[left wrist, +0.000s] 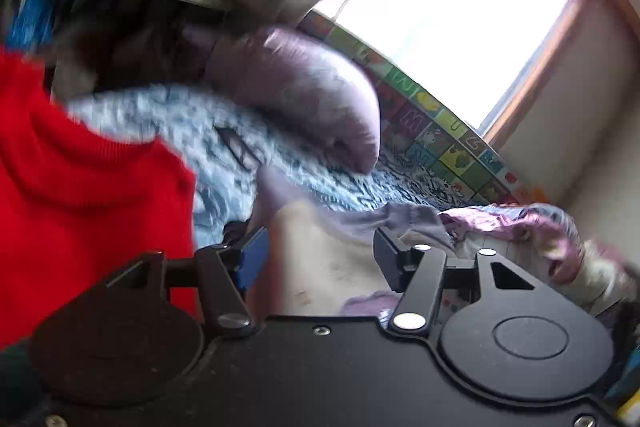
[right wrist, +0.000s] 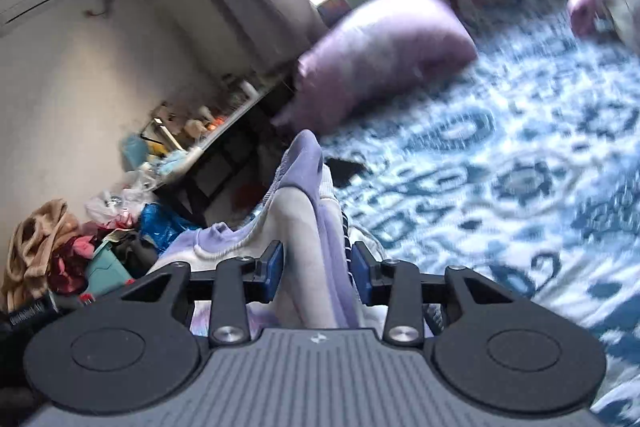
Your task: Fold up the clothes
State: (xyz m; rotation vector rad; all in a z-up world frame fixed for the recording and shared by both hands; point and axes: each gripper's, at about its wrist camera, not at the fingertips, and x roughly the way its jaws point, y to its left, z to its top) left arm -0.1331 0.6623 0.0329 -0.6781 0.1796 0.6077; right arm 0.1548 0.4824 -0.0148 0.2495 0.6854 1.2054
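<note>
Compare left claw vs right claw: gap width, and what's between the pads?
Left claw stands wider; right claw is narrower. Right claw has the lavender-and-white garment bunched between its pads; left claw's gap shows only blurred pale cloth beyond it, nothing clearly between the pads. Shared: both open, both over the blue-patterned bedspread, both facing the purple pillow.

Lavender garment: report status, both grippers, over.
Left gripper open, cloth between the jaws, not pinched. Right gripper open, lavender garment bunched between the jaws. Pink pillow and a black object on the blue patterned bedspread ahead.
</note>
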